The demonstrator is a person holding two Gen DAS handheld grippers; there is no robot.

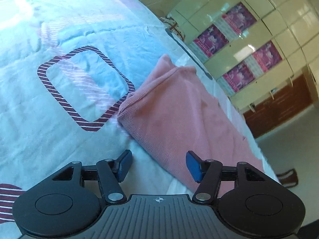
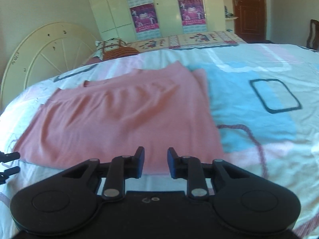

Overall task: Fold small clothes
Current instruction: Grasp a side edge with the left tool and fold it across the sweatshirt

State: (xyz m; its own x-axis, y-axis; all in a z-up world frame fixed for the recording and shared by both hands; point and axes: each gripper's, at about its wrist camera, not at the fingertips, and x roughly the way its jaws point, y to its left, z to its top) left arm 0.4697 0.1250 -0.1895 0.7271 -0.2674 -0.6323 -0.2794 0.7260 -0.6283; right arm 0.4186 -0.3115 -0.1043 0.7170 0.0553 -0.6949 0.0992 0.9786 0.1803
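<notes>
Bedroom quilt [image 2: 259, 139] carries the pink garment [image 2: 119, 115] near its headboard-side edge, lying just ahead of both empty, parted grippers (right gripper [image 2: 155, 163] narrower, left gripper [image 1: 158, 166] wider).

left gripper [image 1: 159, 164] body: black plastic, 2 rounded lobes, each with a shallow circular disc
left gripper centre plate: grey, ribbed with straight grooves, small white crosshair mark at its top edge
left gripper linkages: black bars on silver round rivets, 2 per side
left gripper pads [image 1: 124, 165]: blue, flat, rectangular
right gripper [image 2: 155, 163] body: black, same 2-lobed shape, with circular discs
right gripper centre plate: plain black, small pale scribbled mark near its top
right gripper linkages: black bars, silver rivets
right gripper pads [image 2: 140, 162]: dark blue, rectangular
</notes>
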